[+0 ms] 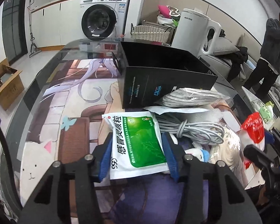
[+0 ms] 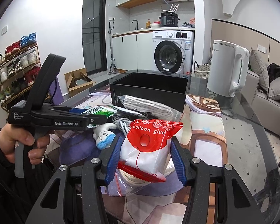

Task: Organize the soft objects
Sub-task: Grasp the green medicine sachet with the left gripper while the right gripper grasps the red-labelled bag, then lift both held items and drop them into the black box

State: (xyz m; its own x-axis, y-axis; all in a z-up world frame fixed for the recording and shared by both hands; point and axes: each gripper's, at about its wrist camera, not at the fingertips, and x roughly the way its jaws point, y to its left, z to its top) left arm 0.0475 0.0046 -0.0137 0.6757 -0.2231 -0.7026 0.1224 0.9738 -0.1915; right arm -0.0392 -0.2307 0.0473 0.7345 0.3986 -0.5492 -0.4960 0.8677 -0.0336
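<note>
Left gripper (image 1: pixel 137 153), angled down toward the table, clamps its blue pads on the green-and-white sachet (image 1: pixel 138 143). Right gripper (image 2: pixel 145 158), also pitched down, pinches the red-and-white balloon-glue bag (image 2: pixel 149 145). Both packs sit near the black box (image 2: pixel 149 91). The left hand (image 2: pixel 18 143) squeezes its trigger; the sachet's near end is hidden between the jaws.

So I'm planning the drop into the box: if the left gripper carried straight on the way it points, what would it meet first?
Probably the black box. The left gripper, shut on the green-and-white sachet, aims along the table toward the box's near wall; only bare mat shows between. Depth is hard to judge through the fisheye.
</note>
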